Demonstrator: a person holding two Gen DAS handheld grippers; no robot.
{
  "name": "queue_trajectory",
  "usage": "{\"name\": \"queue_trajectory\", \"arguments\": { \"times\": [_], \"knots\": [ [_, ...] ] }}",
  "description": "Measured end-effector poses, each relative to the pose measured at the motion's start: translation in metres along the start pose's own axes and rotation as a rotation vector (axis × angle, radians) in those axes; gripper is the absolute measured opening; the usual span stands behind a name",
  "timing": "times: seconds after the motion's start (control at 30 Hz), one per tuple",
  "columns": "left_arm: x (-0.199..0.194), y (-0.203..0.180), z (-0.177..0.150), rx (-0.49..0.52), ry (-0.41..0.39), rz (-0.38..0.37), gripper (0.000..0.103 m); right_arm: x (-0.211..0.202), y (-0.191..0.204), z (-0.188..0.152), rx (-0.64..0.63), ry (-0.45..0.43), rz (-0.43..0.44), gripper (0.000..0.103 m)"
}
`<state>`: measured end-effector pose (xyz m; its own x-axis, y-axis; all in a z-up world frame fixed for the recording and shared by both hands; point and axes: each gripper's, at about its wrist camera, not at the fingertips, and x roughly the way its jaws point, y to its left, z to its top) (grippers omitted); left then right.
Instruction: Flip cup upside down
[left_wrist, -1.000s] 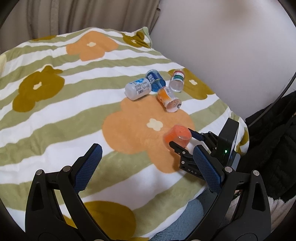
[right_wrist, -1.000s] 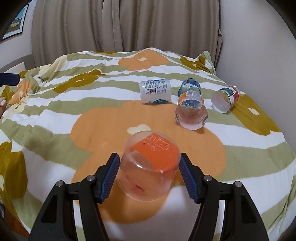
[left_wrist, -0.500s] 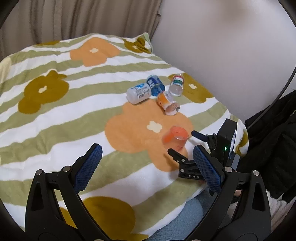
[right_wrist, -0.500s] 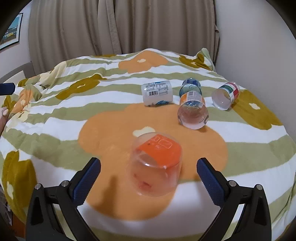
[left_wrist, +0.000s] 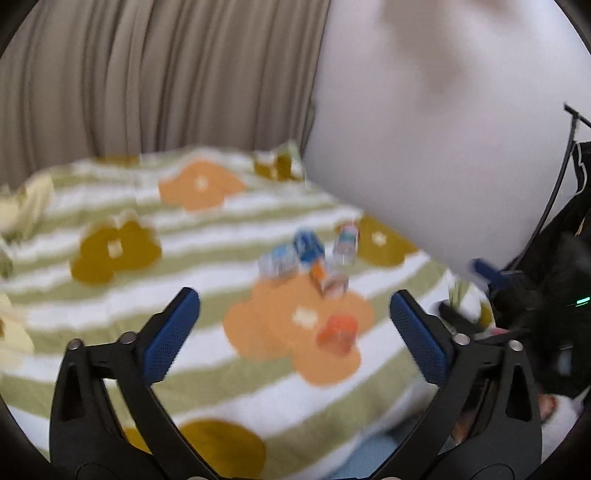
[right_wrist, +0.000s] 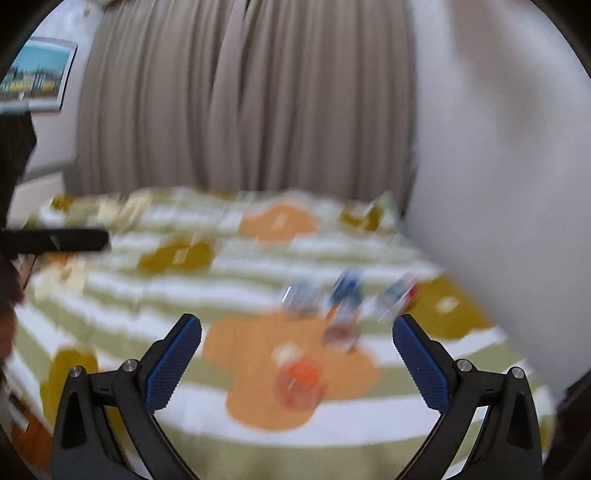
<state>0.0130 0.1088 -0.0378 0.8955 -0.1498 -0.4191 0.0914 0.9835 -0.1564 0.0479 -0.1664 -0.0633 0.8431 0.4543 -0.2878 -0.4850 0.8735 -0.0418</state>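
While blurred, cup (right_wrist: 299, 384): orange base up, on the blanket (right_wrist: 332, 424).
Left gripper (left_wrist: 293, 328): fingers spread, empty.
Right gripper (right_wrist: 297, 354): fingers spread, empty.

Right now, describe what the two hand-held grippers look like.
Both look identical. The left hand-held gripper and the right hand-held gripper have matte black, wishbone-shaped plastic arms with silver pivot screws and rectangular blue textured fingertip pads. No cables or sleeves show.

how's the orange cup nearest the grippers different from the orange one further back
The near orange cup stands alone with its orange end up; the far orange cup lies on its side, mouth toward the camera, beside three other cups. The near one sits between the right gripper fingers' line of view. Both are blurred, clear plastic, on the blanket.
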Motion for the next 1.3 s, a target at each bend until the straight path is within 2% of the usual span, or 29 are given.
{"name": "queue_trajectory", "arguments": {
  "times": [0.1,0.17,0.3,0.4,0.57,1.3],
  "knots": [
    [-0.021,-0.026,0.023,0.073,-0.13,-0.004,0.103,-0.031,-0.018,0.029,0.064,-0.058,-0.1,0.103],
    [-0.027,-0.043,0.034,0.111,-0.185,-0.009,0.103,-0.044,-0.031,0.038,0.104,-0.079,-0.13,0.103],
    [-0.03,-0.065,0.035,0.124,-0.226,-0.011,0.103,-0.065,-0.043,0.044,0.107,-0.084,-0.27,0.103],
    [-0.026,-0.072,0.026,0.107,-0.214,-0.017,0.103,-0.071,-0.046,0.038,0.11,-0.084,-0.329,0.103],
    [-0.03,-0.08,0.019,0.119,-0.217,0.013,0.103,-0.071,-0.052,0.027,0.116,-0.042,-0.354,0.103],
    [-0.037,-0.075,0.017,0.111,-0.231,0.024,0.103,-0.081,-0.054,0.025,0.15,-0.051,-0.343,0.103]
  ]
}}
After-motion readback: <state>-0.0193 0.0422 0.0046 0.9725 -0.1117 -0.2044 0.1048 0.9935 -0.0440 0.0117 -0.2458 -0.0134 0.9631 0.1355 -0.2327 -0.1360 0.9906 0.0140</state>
